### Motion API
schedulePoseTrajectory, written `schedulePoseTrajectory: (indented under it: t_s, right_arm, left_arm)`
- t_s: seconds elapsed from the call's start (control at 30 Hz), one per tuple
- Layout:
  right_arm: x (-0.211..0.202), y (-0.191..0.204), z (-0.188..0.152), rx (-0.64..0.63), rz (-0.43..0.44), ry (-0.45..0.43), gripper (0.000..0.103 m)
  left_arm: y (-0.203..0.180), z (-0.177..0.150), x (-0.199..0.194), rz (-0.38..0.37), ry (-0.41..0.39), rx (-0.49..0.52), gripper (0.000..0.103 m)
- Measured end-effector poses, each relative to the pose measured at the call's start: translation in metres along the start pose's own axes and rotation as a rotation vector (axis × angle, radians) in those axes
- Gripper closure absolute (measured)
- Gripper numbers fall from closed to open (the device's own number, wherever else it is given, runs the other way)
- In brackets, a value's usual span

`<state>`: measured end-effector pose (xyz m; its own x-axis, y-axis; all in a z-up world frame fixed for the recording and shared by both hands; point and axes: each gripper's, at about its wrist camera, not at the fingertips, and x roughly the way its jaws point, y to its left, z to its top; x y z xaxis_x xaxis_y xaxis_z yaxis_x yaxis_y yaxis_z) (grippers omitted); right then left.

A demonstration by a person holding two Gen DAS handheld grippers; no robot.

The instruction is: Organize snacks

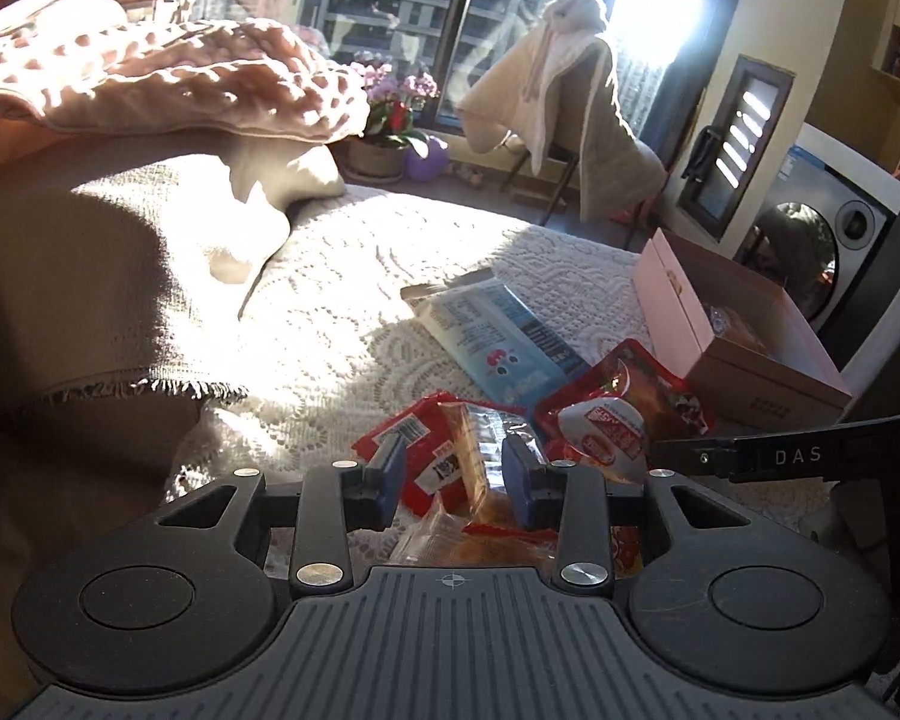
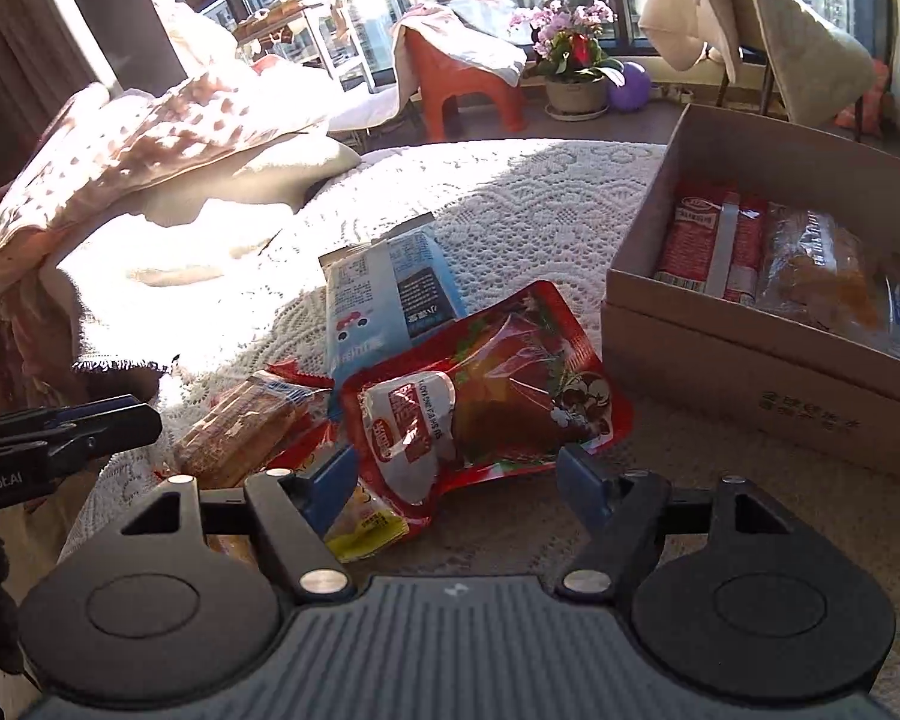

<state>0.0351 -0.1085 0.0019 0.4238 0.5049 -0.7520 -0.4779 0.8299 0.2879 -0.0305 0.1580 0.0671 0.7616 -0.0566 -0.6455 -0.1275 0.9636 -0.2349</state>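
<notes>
On the sunlit lace-covered sofa (image 2: pixel 510 192), both grippers, left (image 1: pixel 453 474) and right (image 2: pixel 453 477), gape; centre the right on the glossy red pouch (image 2: pixel 498 384), then carry it to the cardboard box (image 2: pixel 750 360).

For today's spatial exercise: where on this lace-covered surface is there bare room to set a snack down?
Free: the sunlit lace cover beyond the blue packet, left of the cardboard box. Crowded: the snack pile by the red pouch and both tools; the box's visible part looks full.

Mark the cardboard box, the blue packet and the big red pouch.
cardboard box (image 2: pixel 744 372), right wrist view, bare front wall.
blue packet (image 2: pixel 384 294), right wrist view, middle of its printed face.
big red pouch (image 2: pixel 510 384), right wrist view, clear window over the dark contents.
</notes>
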Motion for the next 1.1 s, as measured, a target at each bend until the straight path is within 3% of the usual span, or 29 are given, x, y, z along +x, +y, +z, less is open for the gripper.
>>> schedulePoseTrajectory:
  t_s: [0.2,0.37,0.47,0.5,0.6,0.7,0.9,1.0,1.1]
  right_arm:
    - [0.031,0.024,0.024,0.005,0.004,0.012,0.029]
    - [0.067,0.052,0.035,-0.121,-0.061,0.044,0.027]
    - [0.065,0.062,0.025,-0.214,-0.089,0.022,0.023]
    - [0.062,0.062,0.021,-0.234,-0.084,0.021,0.025]
    - [0.044,0.059,0.009,-0.29,-0.064,0.014,0.05]
    - [0.018,0.041,-0.003,-0.285,-0.058,0.013,0.062]
    - [-0.032,-0.024,-0.03,-0.143,-0.051,0.025,0.069]
    - [-0.053,-0.053,-0.043,-0.121,-0.129,-0.015,0.069]
    - [-0.061,-0.073,-0.055,-0.08,-0.197,-0.054,0.056]
  left_arm:
    - [-0.005,-0.011,0.003,-0.07,0.033,0.008,0.064]
    - [-0.004,-0.02,-0.007,-0.072,0.041,0.02,0.064]
    - [-0.001,-0.025,-0.012,-0.066,0.049,0.017,0.064]
    - [0.0,-0.027,-0.014,-0.072,0.06,0.015,0.064]
    - [-0.001,-0.031,-0.019,-0.104,0.074,0.022,0.065]
    - [-0.005,-0.031,-0.026,-0.11,0.059,0.033,0.065]
    - [-0.025,-0.029,-0.029,-0.186,0.047,0.047,0.065]
    - [-0.05,-0.029,-0.02,-0.272,0.089,0.087,0.065]
    - [-0.08,-0.036,-0.008,-0.33,0.149,0.162,0.065]
